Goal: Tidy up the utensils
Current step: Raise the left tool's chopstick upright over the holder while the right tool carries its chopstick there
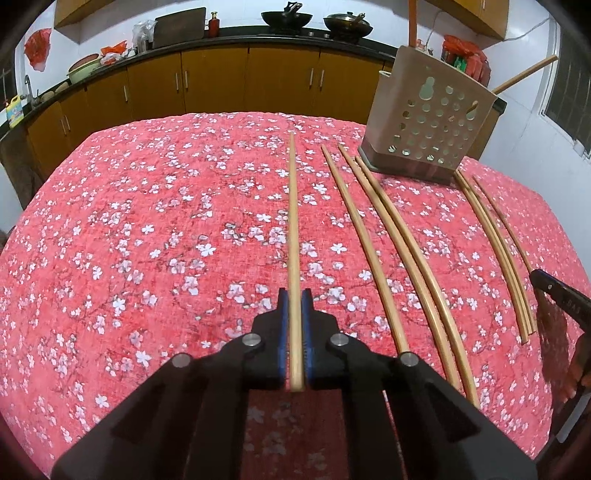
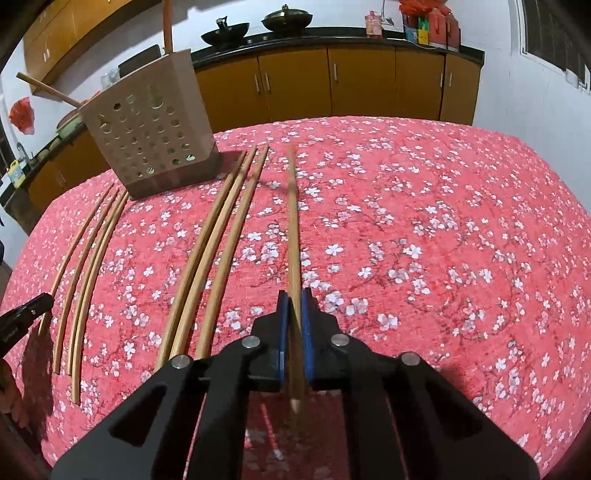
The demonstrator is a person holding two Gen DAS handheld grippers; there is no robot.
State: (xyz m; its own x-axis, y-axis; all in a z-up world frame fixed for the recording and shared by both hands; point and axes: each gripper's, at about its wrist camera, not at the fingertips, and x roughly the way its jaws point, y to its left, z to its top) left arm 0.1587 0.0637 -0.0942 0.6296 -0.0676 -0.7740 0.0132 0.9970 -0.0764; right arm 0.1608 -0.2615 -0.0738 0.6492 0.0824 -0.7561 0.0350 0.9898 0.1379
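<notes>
My left gripper (image 1: pixel 294 295) is shut on a wooden chopstick (image 1: pixel 293 221) that runs straight ahead between the blue pads over the red floral tablecloth (image 1: pixel 147 221). To its right lie three chopsticks (image 1: pixel 373 229), then three thinner-looking ones (image 1: pixel 491 236). A beige perforated utensil holder (image 1: pixel 428 118) stands behind them with sticks poking out. My right gripper (image 2: pixel 294 295) is shut on another chopstick (image 2: pixel 292 229), slightly blurred. Left of it lie three chopsticks (image 2: pixel 218 243) and three more (image 2: pixel 88 258), with the holder (image 2: pixel 151 125) at the back left.
The right gripper's black tip (image 1: pixel 561 295) shows at the right edge; the left gripper's tip (image 2: pixel 26 314) shows at the left edge. Behind the table runs a counter with orange cabinets (image 1: pixel 221 77) and woks (image 1: pixel 286 18). The cloth falls away at the table's rounded edges.
</notes>
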